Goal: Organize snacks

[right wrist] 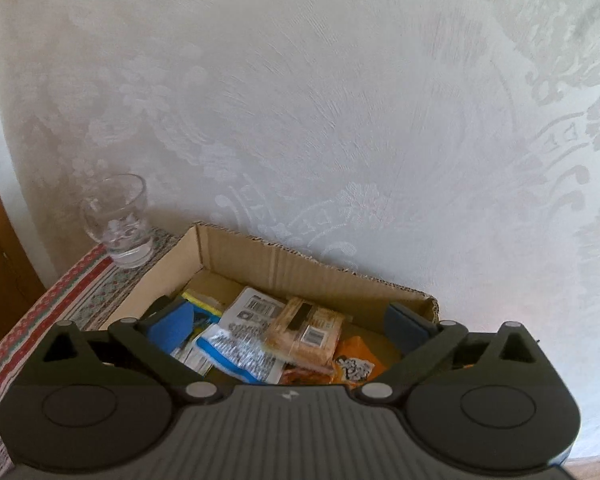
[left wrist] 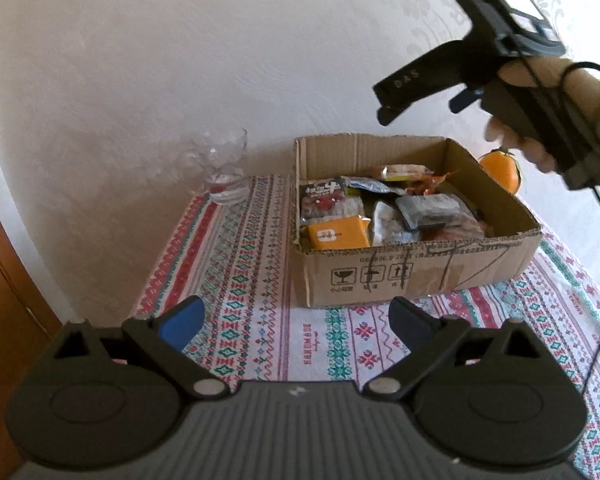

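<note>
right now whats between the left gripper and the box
Only bare patterned tablecloth lies between the left gripper and the box, seen in the left wrist view.

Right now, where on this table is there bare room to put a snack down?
Free cloth lies left of the cardboard box, reaching back to the glass, and in front of it by the open left claw. The box is packed with snacks; an orange fills the gap behind its right corner.
</note>
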Motion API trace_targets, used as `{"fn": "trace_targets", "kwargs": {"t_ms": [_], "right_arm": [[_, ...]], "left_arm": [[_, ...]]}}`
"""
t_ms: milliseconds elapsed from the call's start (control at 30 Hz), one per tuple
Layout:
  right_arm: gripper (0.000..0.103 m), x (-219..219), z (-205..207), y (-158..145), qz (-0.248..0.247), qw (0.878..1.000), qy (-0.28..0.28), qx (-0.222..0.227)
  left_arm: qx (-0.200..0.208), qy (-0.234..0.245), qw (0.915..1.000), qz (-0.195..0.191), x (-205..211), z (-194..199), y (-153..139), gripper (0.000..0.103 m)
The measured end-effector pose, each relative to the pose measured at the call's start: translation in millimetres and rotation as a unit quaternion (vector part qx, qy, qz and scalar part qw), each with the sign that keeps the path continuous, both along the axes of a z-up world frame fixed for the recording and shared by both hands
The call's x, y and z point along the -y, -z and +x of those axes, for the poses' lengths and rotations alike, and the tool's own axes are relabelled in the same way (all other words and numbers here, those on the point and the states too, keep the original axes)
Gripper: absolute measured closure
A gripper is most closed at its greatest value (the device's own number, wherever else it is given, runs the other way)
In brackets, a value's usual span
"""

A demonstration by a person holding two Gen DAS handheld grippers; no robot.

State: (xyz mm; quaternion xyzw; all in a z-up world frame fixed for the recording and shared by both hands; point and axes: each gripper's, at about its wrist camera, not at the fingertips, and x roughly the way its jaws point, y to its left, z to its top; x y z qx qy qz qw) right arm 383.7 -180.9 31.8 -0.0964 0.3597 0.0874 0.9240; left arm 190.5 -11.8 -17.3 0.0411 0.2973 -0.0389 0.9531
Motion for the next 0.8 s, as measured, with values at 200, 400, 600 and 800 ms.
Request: {"fn": "trace_targets", "kwargs": {"t_ms": [200,400,600,800], "right_arm": [[0.000,-3,-39,-10,-0.015,1.000,0.003,-0.004],[0.000,1,-107,-14,-0.014,0.999,0.032,-0.001],[0.000,9,-181,-8,-0.007,0.994,0.109,0.021],[0.000,8,-238,1,0.014,0.988,0.154,0.025]], "left_arm": [[0.029,-0.007,0.9993,0.021,2,-9,-8,0.001],[0.032,-0.007,0.9994,0.015,0,-14,-22,0.001],[0.004,-0.021,0.9998,-0.004,0,-14,-31,0.001],[-0.019,-0.020,0.9996,-0.007,7,-17,-40,0.001]]}}
